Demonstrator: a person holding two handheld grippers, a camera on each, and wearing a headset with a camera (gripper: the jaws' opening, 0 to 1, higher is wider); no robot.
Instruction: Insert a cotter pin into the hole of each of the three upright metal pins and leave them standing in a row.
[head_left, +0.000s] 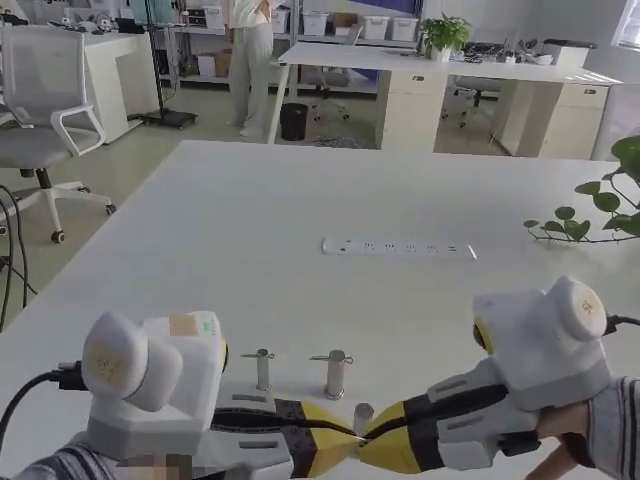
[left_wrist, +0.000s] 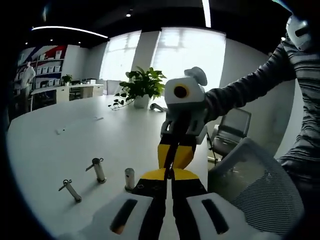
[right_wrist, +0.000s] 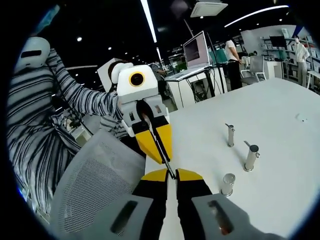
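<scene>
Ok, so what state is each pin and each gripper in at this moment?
Left-end pin: upright, cotter pin through its top.
Middle pin: upright, cotter pin through its top.
Pin nearest the grippers: upright, no cotter pin in it.
Loose cotter pin: off the table, pinched between the two gripper tips.
Left gripper: shut on the loose cotter pin.
Right gripper: shut on it too.

Beyond the pin row (head_left: 335, 373): bare table (head_left: 250, 230) as far as the power strip (head_left: 398, 247), open approach. Left of row: open. Near side blocked: left gripper (head_left: 345, 430) and right gripper (head_left: 375, 432), jaws closed, tips meeting just beside the nearest pin (head_left: 363, 415).
</scene>
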